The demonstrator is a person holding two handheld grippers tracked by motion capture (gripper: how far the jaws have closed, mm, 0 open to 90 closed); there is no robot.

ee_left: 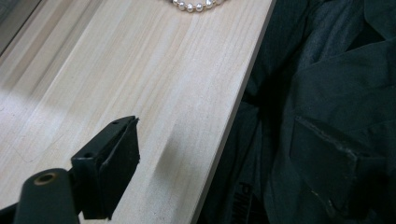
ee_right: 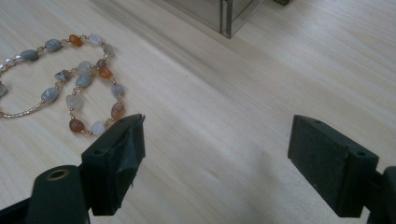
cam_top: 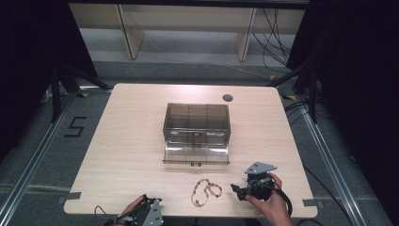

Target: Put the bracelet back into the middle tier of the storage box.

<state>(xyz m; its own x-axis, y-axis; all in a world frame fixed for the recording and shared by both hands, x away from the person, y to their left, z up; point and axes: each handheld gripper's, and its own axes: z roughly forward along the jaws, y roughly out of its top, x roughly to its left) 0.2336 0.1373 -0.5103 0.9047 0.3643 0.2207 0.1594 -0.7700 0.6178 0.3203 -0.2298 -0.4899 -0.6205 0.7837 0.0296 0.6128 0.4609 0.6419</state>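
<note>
A beaded necklace (cam_top: 205,190) of grey, orange and white stones lies in loops near the table's front edge; in the right gripper view the necklace (ee_right: 79,79) is at upper left. My right gripper (cam_top: 237,190), held in a hand, points left at it from just to its right; the right gripper (ee_right: 217,163) is open, with bare wood between its jaws. My left gripper (cam_top: 151,207) sits at the front edge. In its own view the left gripper (ee_left: 219,163) straddles the table's edge, open, with a few pearl beads (ee_left: 196,5) far ahead.
A smoky clear box (cam_top: 196,117) stands mid-table with its drawer (cam_top: 196,157) pulled out toward me; its corner (ee_right: 229,18) is in the right gripper view. A round cable hole (cam_top: 227,98) lies behind it. Dark clothing (ee_left: 327,93) hangs beyond the table edge.
</note>
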